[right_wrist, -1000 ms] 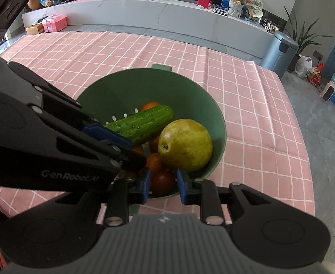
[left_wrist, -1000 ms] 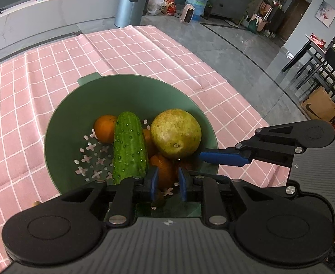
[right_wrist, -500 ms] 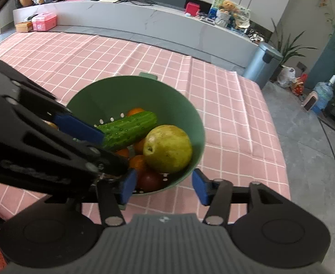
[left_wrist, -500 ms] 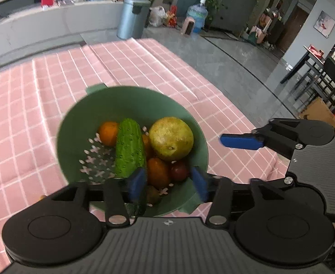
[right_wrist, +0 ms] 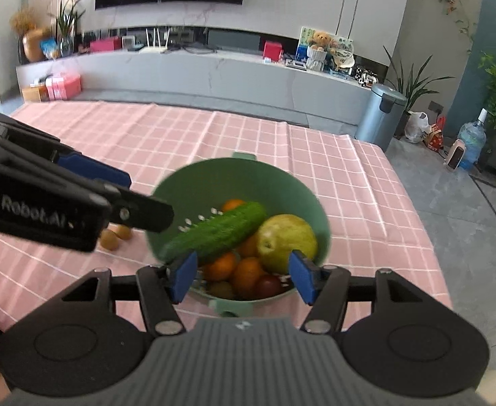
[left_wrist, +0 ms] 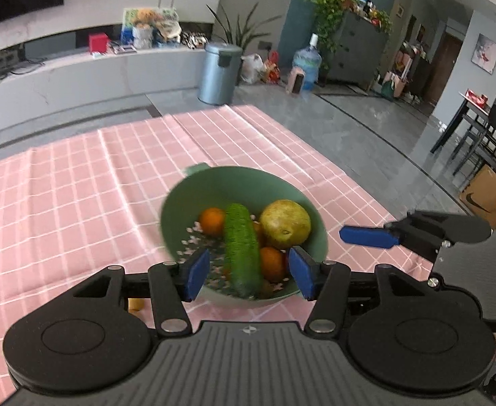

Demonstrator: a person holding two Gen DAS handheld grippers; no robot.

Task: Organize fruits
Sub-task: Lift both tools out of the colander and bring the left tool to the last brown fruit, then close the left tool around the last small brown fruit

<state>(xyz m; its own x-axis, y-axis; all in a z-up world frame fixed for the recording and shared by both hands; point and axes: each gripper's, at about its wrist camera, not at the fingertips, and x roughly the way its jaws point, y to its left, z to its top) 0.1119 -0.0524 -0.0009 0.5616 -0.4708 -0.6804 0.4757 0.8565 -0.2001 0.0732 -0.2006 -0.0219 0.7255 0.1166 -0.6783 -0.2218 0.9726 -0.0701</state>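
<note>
Both tongs stood spread and held nothing: the left tongs (left_wrist: 249,274) and the right tongs (right_wrist: 242,275) hung just short of the green colander (right_wrist: 193,182), touching none of it. The cucumber (right_wrist: 219,230), pear (right_wrist: 286,242) and oranges (right_wrist: 231,265) lay gathered inside. Two small brown fruits (right_wrist: 114,235) (kiwis, perhaps) lay on the worktop (right_wrist: 315,155) at the colander's 9 o'clock, probably left to collect.

I see a pink checked tablecloth (right_wrist: 349,182) covering the table. Beyond its far right corner stands a grey bin (right_wrist: 381,115), with a water bottle (right_wrist: 472,142) further right and a teddy bear (right_wrist: 319,42) on the long counter (right_wrist: 214,74).
</note>
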